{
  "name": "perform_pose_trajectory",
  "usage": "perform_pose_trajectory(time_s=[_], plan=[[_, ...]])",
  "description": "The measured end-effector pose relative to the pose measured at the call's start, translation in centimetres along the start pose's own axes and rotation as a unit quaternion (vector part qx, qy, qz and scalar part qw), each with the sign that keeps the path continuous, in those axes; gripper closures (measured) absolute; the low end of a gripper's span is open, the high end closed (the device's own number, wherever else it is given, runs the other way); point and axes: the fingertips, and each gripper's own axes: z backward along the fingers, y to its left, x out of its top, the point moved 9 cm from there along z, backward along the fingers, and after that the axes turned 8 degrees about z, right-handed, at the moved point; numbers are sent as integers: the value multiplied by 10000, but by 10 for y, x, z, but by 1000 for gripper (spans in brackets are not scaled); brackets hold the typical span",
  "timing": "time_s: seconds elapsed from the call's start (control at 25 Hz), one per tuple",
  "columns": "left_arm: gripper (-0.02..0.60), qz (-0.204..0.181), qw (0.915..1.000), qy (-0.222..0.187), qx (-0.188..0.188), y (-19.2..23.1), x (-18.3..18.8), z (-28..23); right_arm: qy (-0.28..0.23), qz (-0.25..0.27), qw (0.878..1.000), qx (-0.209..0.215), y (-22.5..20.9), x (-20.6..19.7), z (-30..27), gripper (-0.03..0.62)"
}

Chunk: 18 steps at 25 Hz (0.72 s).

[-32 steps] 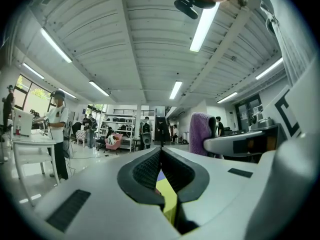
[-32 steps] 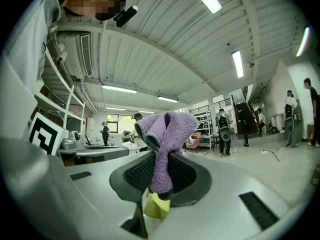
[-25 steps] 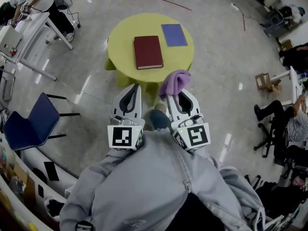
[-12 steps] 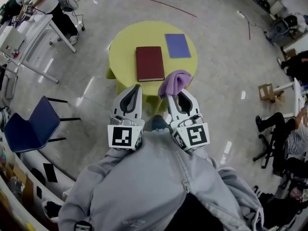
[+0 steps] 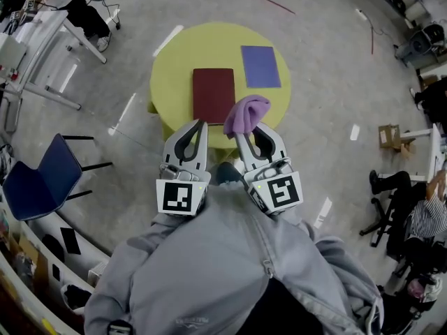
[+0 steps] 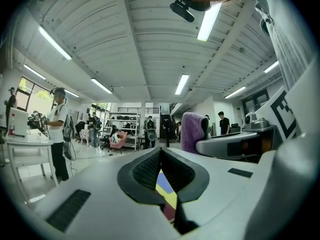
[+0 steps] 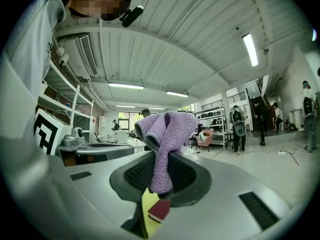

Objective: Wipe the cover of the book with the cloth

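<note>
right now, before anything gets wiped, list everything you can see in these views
round yellow table: one, yellow, on the grey floor ahead
dark red hardcover book: one, dark red, closed, flat on the table's near half
flat blue rectangular item: one, blue, on the table right of the book, apart from it
purple terry cloth: one, purple, bunched, gripped in the right tongs, not on the book
blue chair: one, blue with black legs, floor at left
white desk: at least one, white, far left
grey jacket: one, grey, on the person
left tongs: one, pale grey, shut, empty
right tongs: one, pale grey, shut on the cloth
</note>
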Motion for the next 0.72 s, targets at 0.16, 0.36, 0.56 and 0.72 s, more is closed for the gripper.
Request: perform_pose_trajectory(time_s=[0.16, 0.36, 0.56, 0.72], plan=[[563, 0, 9999, 30, 121, 8, -1, -35, 72, -25, 9998, 172, -29, -6, -28, 510], [563, 14, 9993, 117, 343, 9, 1, -81, 113, -72, 9990, 415, -74, -8, -57, 510], [564, -154, 9981, 129, 581, 6, 6, -117, 104, -124, 9973, 722, -113, -13, -82, 510], [563, -205, 9964, 108, 819, 7, 5, -134, 49, -129, 9952, 965, -133, -17, -99, 510]])
